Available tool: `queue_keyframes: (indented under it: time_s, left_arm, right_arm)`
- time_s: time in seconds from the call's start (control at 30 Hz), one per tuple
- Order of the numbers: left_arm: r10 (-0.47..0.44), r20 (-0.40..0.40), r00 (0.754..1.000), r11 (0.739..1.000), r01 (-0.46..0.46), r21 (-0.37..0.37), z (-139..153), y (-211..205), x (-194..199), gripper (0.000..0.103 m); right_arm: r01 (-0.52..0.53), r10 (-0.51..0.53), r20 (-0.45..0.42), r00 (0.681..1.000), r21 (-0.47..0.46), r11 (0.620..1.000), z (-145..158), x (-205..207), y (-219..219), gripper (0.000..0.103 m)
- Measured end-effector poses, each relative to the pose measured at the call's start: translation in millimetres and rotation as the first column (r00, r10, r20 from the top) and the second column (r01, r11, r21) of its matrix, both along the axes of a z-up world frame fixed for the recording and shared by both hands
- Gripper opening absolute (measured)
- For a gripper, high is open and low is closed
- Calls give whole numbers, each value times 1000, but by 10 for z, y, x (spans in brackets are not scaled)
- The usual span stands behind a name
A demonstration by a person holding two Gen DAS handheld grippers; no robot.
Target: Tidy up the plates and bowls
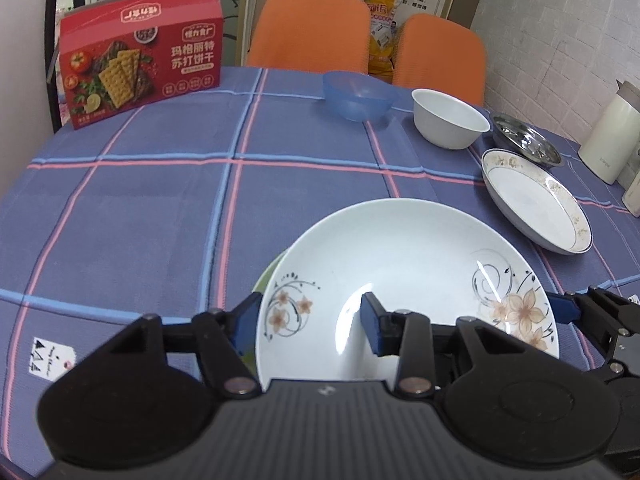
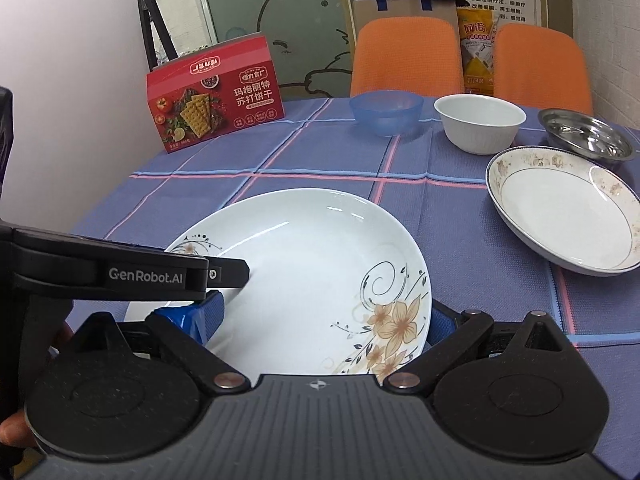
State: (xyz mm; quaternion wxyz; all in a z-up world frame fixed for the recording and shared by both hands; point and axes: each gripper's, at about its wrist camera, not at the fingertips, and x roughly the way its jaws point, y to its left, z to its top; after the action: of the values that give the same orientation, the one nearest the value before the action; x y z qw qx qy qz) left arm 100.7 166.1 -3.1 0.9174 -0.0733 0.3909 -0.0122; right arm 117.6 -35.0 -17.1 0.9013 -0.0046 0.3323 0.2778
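A white plate with orange flowers [image 1: 404, 280] lies at the near edge of the table, on top of a greenish plate [image 1: 269, 276] that shows only as a sliver at its left. My left gripper [image 1: 308, 324] is open and straddles the flower plate's left rim, one pad outside and one inside. My right gripper [image 2: 324, 320] is open around the same plate [image 2: 304, 272], one pad at each side of its near part. A gold-rimmed deep plate [image 1: 536, 204] [image 2: 564, 216], a steel bowl [image 1: 526, 140] [image 2: 586, 132], a white bowl [image 1: 450, 122] [image 2: 478, 122] and a blue bowl [image 1: 358, 94] [image 2: 386, 112] stand apart behind.
A red cracker box [image 1: 140, 56] [image 2: 214, 94] stands at the back left of the blue checked tablecloth [image 1: 140, 208]. Two orange chairs [image 1: 310, 30] stand behind the table. A white kettle [image 1: 610, 136] stands at the right edge.
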Motion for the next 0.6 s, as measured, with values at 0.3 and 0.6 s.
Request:
queue_keyframes:
  time_s: [0.3,0.6]
  left_arm:
    - [9,89,996,1000,-11,23,135,36,-87,64]
    - [-8,127,992,999,13,-38,400,-7,67,73]
  right_arm:
    - [13,-13,-12,1000,14,1000,-100,42,-49,86]
    - [134,-138,30,990,107,985,165,110,-609,86]
